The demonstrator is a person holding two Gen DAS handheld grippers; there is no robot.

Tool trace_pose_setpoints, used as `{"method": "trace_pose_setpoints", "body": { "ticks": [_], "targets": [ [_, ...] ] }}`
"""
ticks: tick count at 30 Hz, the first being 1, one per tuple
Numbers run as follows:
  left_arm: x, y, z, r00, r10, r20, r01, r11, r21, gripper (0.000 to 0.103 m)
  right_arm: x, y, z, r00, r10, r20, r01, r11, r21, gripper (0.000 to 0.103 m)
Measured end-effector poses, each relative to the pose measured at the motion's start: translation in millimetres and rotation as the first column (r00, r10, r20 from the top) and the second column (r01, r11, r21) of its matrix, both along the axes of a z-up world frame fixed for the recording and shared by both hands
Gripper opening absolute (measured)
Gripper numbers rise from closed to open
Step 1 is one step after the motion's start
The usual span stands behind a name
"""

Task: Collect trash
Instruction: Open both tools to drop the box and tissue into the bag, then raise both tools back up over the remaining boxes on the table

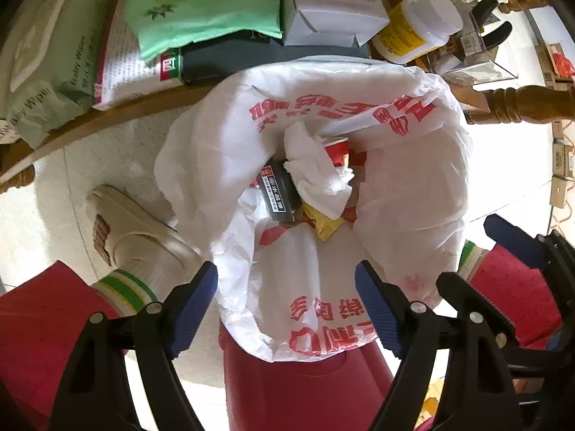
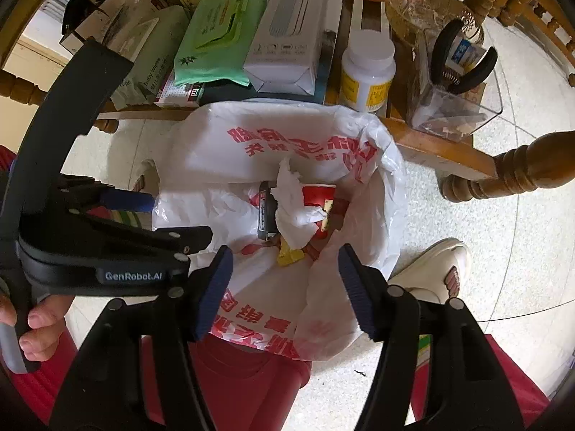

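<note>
A red bin [image 1: 305, 388] [image 2: 244, 377] lined with a white plastic bag [image 1: 413, 179] [image 2: 201, 151] printed in red stands on the floor below both grippers. Inside lie a crumpled white tissue [image 1: 316, 168] [image 2: 293, 204], a small dark box [image 1: 276, 194] [image 2: 266, 215], a yellow wrapper [image 1: 323, 226] [image 2: 289, 255] and a red paper cup [image 1: 337, 147] [image 2: 320, 197]. My left gripper [image 1: 285, 305] hangs open over the bag's near rim, holding nothing. My right gripper [image 2: 284, 287] is open beside it, also holding nothing.
Behind the bin a low wooden table [image 2: 431, 143] holds wipes packs [image 2: 219, 36], a white box [image 2: 287, 36], a white bottle [image 2: 366, 72] and a clear container with pliers [image 2: 460, 82]. The person's slippered feet [image 1: 133, 230] [image 2: 438, 269] flank the bin. A turned chair leg [image 2: 521, 168] stands right.
</note>
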State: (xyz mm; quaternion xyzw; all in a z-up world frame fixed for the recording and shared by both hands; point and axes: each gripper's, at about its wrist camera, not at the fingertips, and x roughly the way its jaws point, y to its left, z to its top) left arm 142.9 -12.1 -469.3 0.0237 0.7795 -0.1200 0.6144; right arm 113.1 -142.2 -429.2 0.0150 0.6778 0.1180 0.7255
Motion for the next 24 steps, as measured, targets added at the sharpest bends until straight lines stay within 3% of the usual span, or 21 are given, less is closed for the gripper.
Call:
{"method": "trace_pose_setpoints", "body": {
  "ticks": [9,14,16,20,24],
  "targets": [
    [-10,6,34,0.998,-0.026,0.061,0.026,1.000,0.011,0.082,-11,0,33,0.998,-0.014,0.064,0.014,1.000,0.002,0.068],
    [-27,19,72,0.996,-0.015,0.090,0.014,1.000,0.010,0.082,-28,-6,80,0.990,-0.023,0.136,0.020,0.999,0.027,0.072],
    [-36,28,95,0.993,-0.022,0.117,0.021,1.000,0.003,0.082,-36,-9,103,0.984,-0.019,0.179,0.014,0.999,0.031,0.081],
    [-53,49,149,0.988,-0.030,0.153,0.034,0.999,-0.025,0.083,-48,-20,167,0.955,-0.011,0.296,-0.004,0.999,0.048,0.090],
    [-52,67,233,0.961,-0.055,0.272,0.070,0.996,-0.047,0.086,-49,-30,229,0.922,-0.006,0.388,-0.028,0.996,0.081,0.092]
  ]
}}
